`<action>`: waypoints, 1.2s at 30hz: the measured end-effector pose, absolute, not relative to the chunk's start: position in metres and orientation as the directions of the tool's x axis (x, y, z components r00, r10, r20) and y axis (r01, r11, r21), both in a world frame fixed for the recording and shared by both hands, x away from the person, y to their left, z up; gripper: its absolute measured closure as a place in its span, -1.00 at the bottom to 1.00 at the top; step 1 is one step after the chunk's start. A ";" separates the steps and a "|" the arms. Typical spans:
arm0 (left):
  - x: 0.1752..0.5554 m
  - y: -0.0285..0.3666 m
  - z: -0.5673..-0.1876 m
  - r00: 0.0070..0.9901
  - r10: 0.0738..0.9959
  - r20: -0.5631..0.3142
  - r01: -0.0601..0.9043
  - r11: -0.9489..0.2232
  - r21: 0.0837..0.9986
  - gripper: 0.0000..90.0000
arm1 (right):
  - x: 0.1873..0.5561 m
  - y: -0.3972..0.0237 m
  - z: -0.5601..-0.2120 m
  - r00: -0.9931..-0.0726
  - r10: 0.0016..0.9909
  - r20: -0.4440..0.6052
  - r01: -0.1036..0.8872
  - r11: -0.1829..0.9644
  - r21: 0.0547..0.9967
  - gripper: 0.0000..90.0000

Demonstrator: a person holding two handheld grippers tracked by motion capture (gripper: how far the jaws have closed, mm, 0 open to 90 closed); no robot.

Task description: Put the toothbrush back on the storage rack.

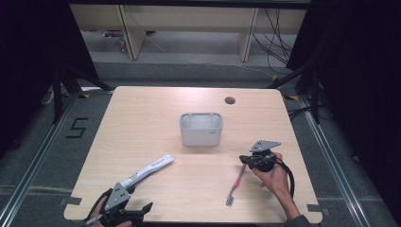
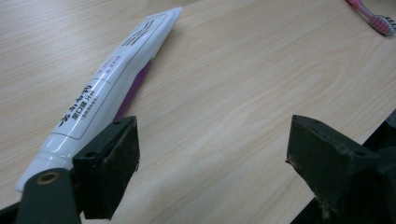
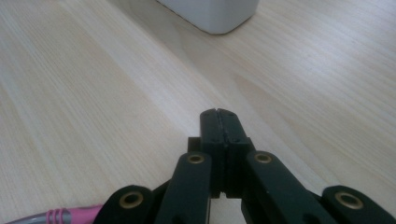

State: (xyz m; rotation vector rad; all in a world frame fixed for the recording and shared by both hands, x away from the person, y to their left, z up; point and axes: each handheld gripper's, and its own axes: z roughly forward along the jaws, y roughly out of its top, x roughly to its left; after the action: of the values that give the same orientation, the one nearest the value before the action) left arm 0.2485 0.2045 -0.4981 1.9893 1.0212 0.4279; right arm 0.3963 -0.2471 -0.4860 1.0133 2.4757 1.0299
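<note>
A white toothpaste tube [image 1: 146,171] lies slantwise on the wooden table [image 1: 142,123], front left. My left gripper [image 1: 139,199] hovers at the tube's near end, open. In the left gripper view the tube [image 2: 107,79] runs past the outer side of the left jaw, and bare wood lies between the wide-apart jaws of the left gripper [image 2: 212,158]. A pink toothbrush [image 1: 235,183] lies front right, bristles toward me. My right gripper [image 1: 243,159] sits at its handle end, shut [image 3: 218,114], with the pink handle [image 3: 51,217] beside it, not between the jaws.
A white open-topped container [image 1: 201,128] stands at the table's middle; its base [image 3: 210,11] lies ahead of the right gripper. A dark cable hole [image 1: 230,100] sits near the far edge. The toothbrush head [image 2: 379,21] lies far right of the left gripper.
</note>
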 end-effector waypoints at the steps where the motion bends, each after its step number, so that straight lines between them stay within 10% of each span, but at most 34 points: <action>1: 0.248 0.205 -0.498 0.609 0.790 -0.072 0.504 -0.316 0.804 -0.63 | 0.396 -0.245 -0.487 -0.702 0.712 0.019 0.518 0.491 0.700 1.00; 36: 0.248 0.204 -0.498 0.619 0.783 -0.066 0.495 -0.323 0.807 -0.63 | 0.381 -0.273 -0.497 -0.696 0.717 0.021 0.570 0.535 0.624 1.00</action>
State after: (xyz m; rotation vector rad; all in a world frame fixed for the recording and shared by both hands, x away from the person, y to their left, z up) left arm 0.2476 0.2041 -0.4975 1.9917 1.0066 0.4289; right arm 0.3812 -0.2730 -0.4968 1.0836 2.5365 0.9011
